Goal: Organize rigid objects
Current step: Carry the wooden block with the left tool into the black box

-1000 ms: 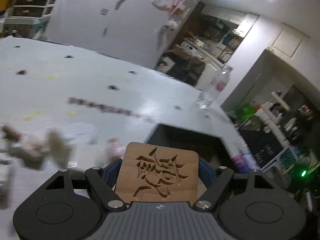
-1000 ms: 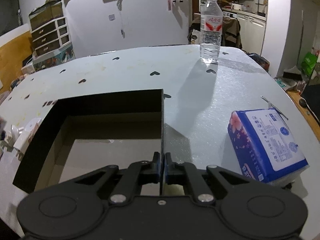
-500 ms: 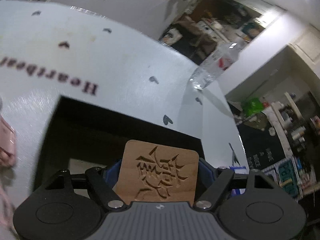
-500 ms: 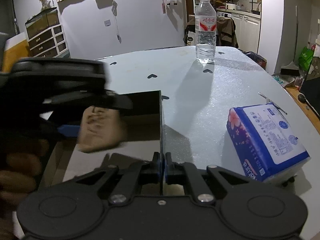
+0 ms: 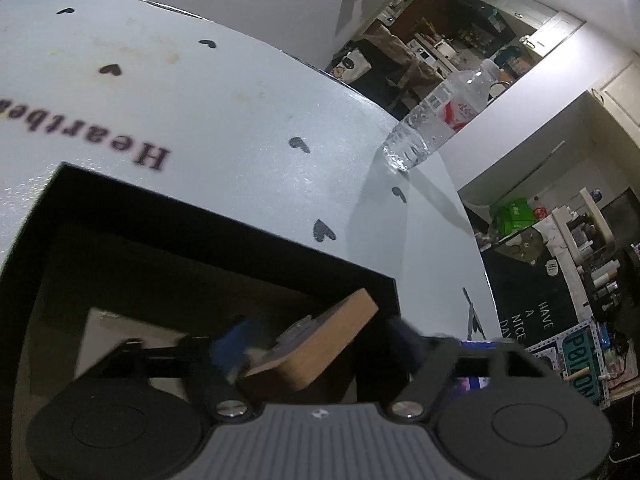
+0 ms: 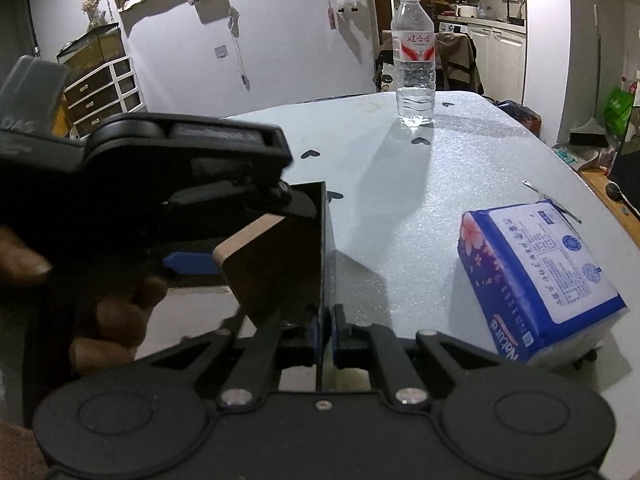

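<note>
A square wooden coaster (image 5: 320, 344) — carved on one face — tilts steeply over the open black box (image 5: 224, 216), near its right wall, blurred.

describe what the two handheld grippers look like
Both, the left gripper and the right gripper, are matte black plastic with two round discs, silver screws, angled linkage arms and blue finger pads. The left body has a ribbed grey centre.

Water bottle (image 6: 414, 64) stands upright; tissue pack (image 6: 536, 276) lies nearer.
</note>
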The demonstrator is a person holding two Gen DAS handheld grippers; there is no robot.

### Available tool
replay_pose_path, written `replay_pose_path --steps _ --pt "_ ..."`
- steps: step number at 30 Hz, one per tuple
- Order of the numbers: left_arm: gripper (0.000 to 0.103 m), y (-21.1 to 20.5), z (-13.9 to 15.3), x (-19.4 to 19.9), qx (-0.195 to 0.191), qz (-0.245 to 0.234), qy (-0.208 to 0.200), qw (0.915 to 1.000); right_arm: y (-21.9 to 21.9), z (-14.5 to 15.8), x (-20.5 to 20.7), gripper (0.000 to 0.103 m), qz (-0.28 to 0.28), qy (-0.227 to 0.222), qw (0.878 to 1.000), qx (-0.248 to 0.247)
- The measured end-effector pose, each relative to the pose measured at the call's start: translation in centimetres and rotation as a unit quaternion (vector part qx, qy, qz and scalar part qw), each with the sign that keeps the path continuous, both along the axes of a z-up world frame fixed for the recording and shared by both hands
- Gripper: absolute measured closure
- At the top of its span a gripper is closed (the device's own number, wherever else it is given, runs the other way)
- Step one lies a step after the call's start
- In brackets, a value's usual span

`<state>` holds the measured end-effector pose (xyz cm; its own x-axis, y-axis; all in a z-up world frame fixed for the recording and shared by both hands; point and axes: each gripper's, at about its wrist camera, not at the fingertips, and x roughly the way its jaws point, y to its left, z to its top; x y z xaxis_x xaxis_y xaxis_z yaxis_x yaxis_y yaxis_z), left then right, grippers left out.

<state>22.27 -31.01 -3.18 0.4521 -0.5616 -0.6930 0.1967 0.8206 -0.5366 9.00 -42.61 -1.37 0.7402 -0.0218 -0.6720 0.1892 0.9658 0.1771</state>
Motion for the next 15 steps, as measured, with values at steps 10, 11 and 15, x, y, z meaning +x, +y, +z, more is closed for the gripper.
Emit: replay_pose_path --steps 10,11,15 --pt "0.051 0.5 0.7 -1.1 0.035 -0.057 -0.033 0.9972 0.3 0.0 0.0 0.096 -0.001 0.000 1.000 -0.005" --pt "0.059 0.5 0.4 -1.0 0.039 -0.064 -0.026 0.9969 0.3 0.0 0.0 0.096 -0.001 0.000 1.000 -0.006" --pt "0.067 0.5 -0.3 -0.8 0.005 -0.087 0.004 0.9962 0.4 0.0 0.1 0.096 0.000 0.000 1.000 -0.007"
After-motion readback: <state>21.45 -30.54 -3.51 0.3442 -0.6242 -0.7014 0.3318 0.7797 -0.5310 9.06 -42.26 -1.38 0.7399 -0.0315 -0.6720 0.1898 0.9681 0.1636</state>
